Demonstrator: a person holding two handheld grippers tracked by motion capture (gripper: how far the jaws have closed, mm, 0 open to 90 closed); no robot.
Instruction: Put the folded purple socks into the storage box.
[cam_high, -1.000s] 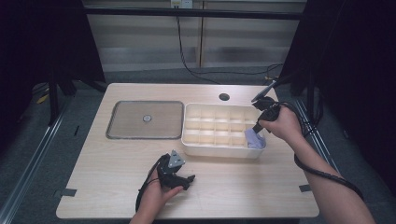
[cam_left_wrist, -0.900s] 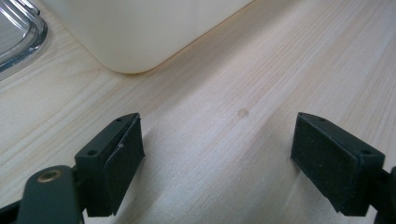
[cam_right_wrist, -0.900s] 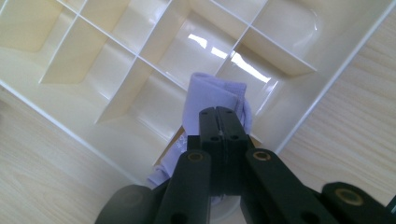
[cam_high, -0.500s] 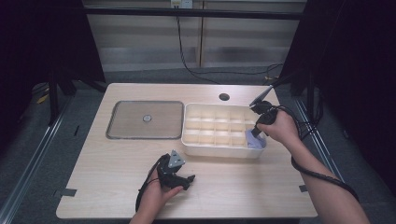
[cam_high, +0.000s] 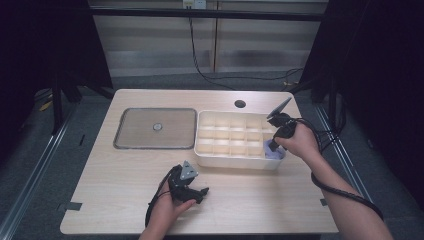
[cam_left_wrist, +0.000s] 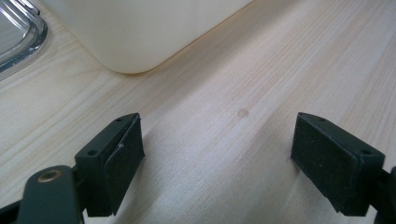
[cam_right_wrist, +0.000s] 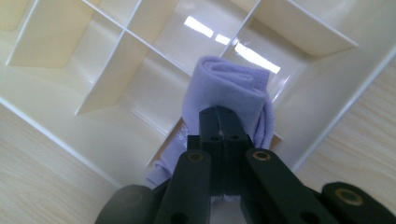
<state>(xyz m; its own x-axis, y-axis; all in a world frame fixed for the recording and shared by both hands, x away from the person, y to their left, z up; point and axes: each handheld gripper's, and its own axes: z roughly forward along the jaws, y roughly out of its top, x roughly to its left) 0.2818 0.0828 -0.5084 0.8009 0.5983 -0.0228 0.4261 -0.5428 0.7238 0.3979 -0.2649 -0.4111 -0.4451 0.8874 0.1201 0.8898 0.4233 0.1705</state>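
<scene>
A cream divided organizer box (cam_high: 235, 157) stands right of the table's middle. My right gripper (cam_high: 274, 144) reaches down into its near right corner compartment, shut on a rolled lavender cloth (cam_high: 274, 152). In the right gripper view the closed jaws pinch the lavender cloth (cam_right_wrist: 224, 91) over that cell of the box (cam_right_wrist: 116, 70). My left gripper (cam_high: 202, 192) rests low on the table near the front edge. In the left gripper view its fingers (cam_left_wrist: 114, 161) stand wide apart over bare wood, with the box's corner (cam_left_wrist: 135, 42) ahead.
A flat clear lid (cam_high: 156, 128) with a small round knob lies left of the box. A round cable hole (cam_high: 240, 104) sits at the back of the table. Black cables trail from both grippers. The lid's rim (cam_left_wrist: 18, 32) is at the upper left.
My right gripper has shifted slightly, keeping the lavender cloth low in the box's corner cell. The left gripper has stayed where it was.
</scene>
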